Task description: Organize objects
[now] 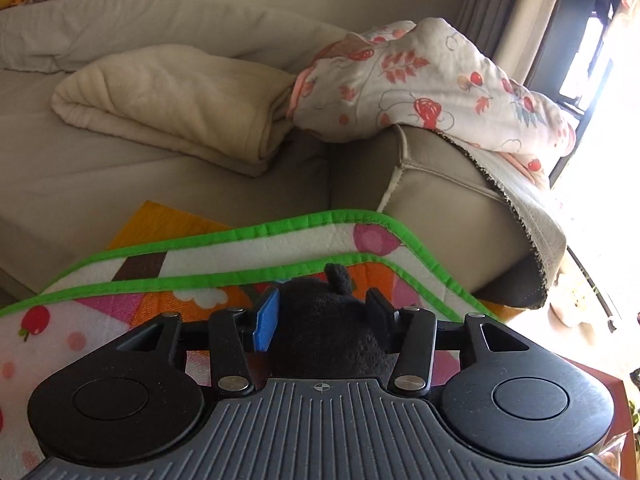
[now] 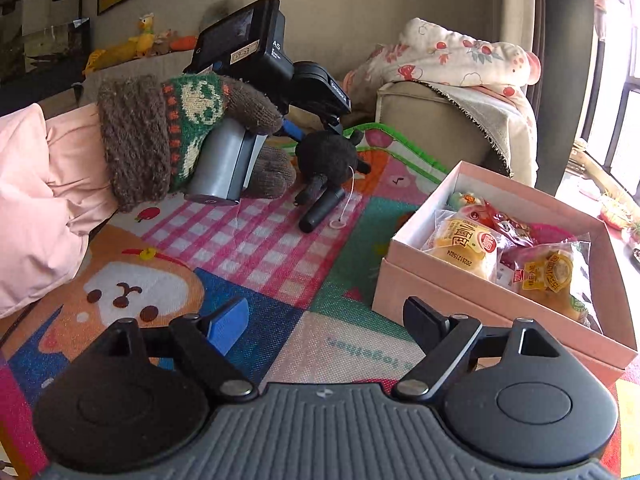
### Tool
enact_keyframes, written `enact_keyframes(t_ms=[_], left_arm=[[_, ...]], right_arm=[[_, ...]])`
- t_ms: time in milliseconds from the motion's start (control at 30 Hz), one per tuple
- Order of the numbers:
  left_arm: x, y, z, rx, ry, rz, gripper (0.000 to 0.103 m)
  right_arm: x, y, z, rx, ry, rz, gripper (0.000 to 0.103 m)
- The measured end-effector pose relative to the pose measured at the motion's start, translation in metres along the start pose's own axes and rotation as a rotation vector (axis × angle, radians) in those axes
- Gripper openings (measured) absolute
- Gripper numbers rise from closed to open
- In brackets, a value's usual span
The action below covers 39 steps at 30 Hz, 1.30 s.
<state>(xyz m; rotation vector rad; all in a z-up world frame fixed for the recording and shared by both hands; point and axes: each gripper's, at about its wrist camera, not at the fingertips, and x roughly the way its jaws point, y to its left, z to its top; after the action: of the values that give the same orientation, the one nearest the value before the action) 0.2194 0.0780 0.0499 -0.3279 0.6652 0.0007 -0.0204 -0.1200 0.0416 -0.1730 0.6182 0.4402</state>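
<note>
Left gripper (image 1: 322,312) clamped on black plush (image 1: 328,332), held above play mat (image 1: 120,308) by sofa (image 1: 436,184). Right gripper (image 2: 326,320) spread wide, unloaded, near pink box (image 2: 480,300) of snacks (image 2: 468,244).

My left gripper (image 1: 322,314) pinches a fuzzy black plush toy (image 1: 328,328); snack packets fill the pink cardboard box (image 2: 472,292) at three o'clock.

Plush toy (image 2: 326,156) left of box (image 2: 500,292)
</note>
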Motion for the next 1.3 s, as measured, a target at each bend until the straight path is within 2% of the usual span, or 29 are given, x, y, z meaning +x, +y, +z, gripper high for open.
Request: enact_keyframes(t_ms=[167,200,267,300,333,400,433,467,500,633,800,933,1067,1133,1200,1300], left_arm=[[0.008,-0.006,-0.004,0.016,-0.029,0.03,0.06],[0.011,-0.007,-0.003,0.013,-0.022,0.037,0.064],[0.034,-0.002,0.002,-0.083,0.121,-0.033,0.089],[0.046,0.003,0.0,-0.151,0.203,-0.077,0.093],[0.048,0.003,-0.001,-0.159,0.18,-0.087,0.098],[0.047,-0.004,-0.003,-0.111,0.168,-0.056,0.093],[0.044,-0.005,-0.005,-0.104,0.154,-0.074,0.09],[0.041,-0.004,-0.007,-0.106,0.136,-0.097,0.076],[0.038,-0.001,-0.009,-0.11,0.127,-0.117,0.07],[0.012,0.019,-0.023,-0.144,0.114,-0.212,0.07],[-0.059,0.068,-0.057,-0.155,-0.007,-0.27,0.07],[-0.084,0.106,-0.079,-0.248,-0.02,-0.287,0.07],[-0.091,0.135,-0.086,-0.363,-0.064,-0.294,0.07],[-0.097,0.144,-0.085,-0.41,-0.108,-0.307,0.07],[-0.103,0.148,-0.085,-0.419,-0.157,-0.309,0.07],[-0.109,0.153,-0.084,-0.422,-0.203,-0.265,0.07]], right_arm=[[0.003,-0.01,-0.015,0.032,0.02,0.021,0.092],[0.005,-0.01,-0.018,0.037,0.027,0.024,0.092],[0.01,-0.011,-0.022,0.048,0.036,0.026,0.092],[0.011,-0.012,-0.023,0.054,0.04,0.027,0.092],[0.013,-0.012,-0.025,0.061,0.044,0.027,0.092],[0.011,-0.014,-0.026,0.074,0.037,0.024,0.092],[0.01,-0.015,-0.027,0.079,0.028,0.027,0.093],[0.01,-0.015,-0.027,0.08,0.024,0.033,0.093],[0.01,-0.015,-0.027,0.08,0.025,0.035,0.093],[0.012,-0.014,-0.026,0.078,0.033,0.022,0.093],[0.017,-0.004,-0.02,0.032,0.055,0.018,0.092],[0.025,0.02,0.005,-0.048,0.049,0.082,0.077],[0.056,0.05,0.036,-0.127,0.046,0.054,0.064],[0.08,0.058,0.049,-0.132,0.076,0.042,0.05],[0.103,0.065,0.061,-0.127,0.095,0.019,0.042],[0.12,0.061,0.078,-0.055,0.089,0.039,0.042]])
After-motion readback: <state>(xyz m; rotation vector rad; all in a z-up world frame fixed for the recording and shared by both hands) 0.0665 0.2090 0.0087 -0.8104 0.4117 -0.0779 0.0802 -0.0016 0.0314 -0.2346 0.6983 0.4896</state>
